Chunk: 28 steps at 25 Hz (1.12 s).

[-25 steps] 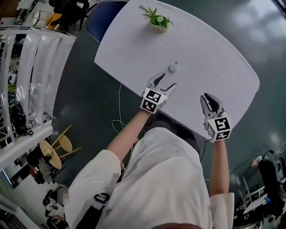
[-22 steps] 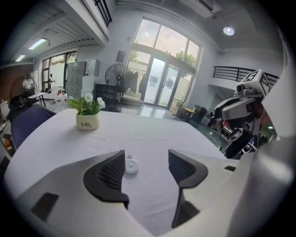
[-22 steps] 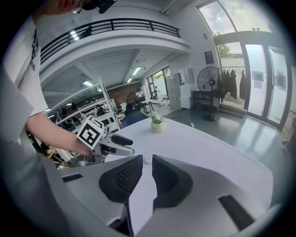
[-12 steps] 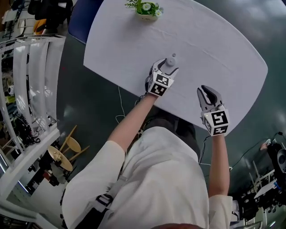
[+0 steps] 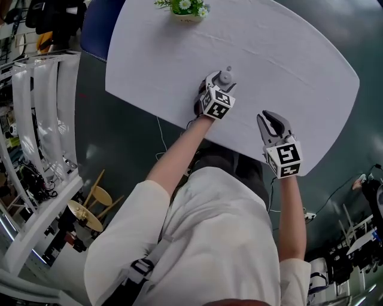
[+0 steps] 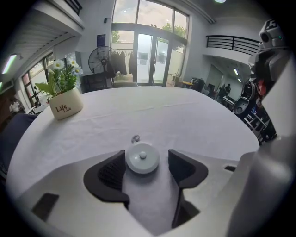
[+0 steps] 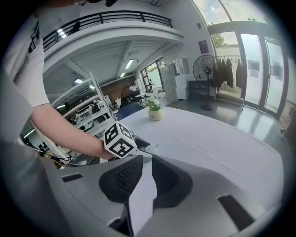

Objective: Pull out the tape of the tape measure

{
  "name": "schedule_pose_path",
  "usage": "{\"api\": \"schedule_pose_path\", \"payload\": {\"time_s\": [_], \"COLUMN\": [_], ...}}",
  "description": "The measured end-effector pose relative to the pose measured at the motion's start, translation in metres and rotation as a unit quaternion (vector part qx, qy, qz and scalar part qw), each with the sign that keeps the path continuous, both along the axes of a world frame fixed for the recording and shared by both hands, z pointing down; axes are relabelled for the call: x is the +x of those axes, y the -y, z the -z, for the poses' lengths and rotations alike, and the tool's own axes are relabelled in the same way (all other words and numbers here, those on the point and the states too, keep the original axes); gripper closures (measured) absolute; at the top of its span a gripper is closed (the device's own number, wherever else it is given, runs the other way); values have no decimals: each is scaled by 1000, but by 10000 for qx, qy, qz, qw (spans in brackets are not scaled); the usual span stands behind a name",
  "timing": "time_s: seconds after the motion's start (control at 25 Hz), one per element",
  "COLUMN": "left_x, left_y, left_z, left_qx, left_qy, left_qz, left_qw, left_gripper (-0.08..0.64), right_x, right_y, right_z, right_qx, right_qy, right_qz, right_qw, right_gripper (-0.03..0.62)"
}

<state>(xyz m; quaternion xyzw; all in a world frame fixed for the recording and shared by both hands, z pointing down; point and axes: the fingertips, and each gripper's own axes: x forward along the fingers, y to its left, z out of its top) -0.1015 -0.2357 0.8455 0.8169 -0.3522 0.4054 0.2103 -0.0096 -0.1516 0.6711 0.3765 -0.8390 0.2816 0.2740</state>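
Note:
A small round white tape measure (image 6: 143, 158) lies flat on the white table (image 5: 287, 54), with its little ring tab (image 6: 135, 138) on the far side. My left gripper (image 6: 147, 166) is open and straddles it, one dark pad on each side with slim gaps to the case. In the head view the tape measure (image 5: 225, 77) sits at the tips of the left gripper (image 5: 219, 85). My right gripper (image 5: 273, 121) hovers over the table's near edge to the right, shut on nothing. In the right gripper view its jaws (image 7: 147, 162) point toward the left gripper's marker cube (image 7: 119, 140).
A white pot with green leaves and small flowers (image 5: 182, 9) stands at the table's far edge, also seen in the left gripper view (image 6: 64, 104). A blue chair (image 5: 96, 30) is beyond the far left corner. White shelving (image 5: 36, 119) stands to the left on the floor.
My left gripper has moved forward over the table until its open jaws came around the tape measure. The right gripper has stayed near the front edge.

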Motion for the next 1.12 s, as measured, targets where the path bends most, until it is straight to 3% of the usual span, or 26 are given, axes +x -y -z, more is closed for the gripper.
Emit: {"api": "schedule_pose_path", "payload": {"time_s": [0.08, 0.16, 0.48, 0.72, 1.12], "left_x": [-1, -2, 9, 25, 88], "left_y": [1, 1, -15, -28, -55], "left_z": [0, -1, 27, 94, 222], "left_qx": [-37, -107, -159, 73, 611], "left_qy": [-9, 13, -48, -373, -871], "left_qz": [13, 13, -400, -874, -1831], "left_qw": [10000, 9999, 9991, 9955, 9773], "left_gripper": [274, 342, 344, 344, 344], "right_x": [2, 4, 20, 27, 62], "right_y": [-1, -3, -11, -12, -13], "right_z": [3, 6, 34, 73, 142], "right_qx": [6, 9, 272, 642, 1610], "right_qy": [-15, -36, -160, -270, -553], "right_qz": [-15, -26, -15, 69, 503], "right_qw": [10000, 10000, 9995, 9976, 9841], "right_gripper": [511, 511, 511, 511, 511]}}
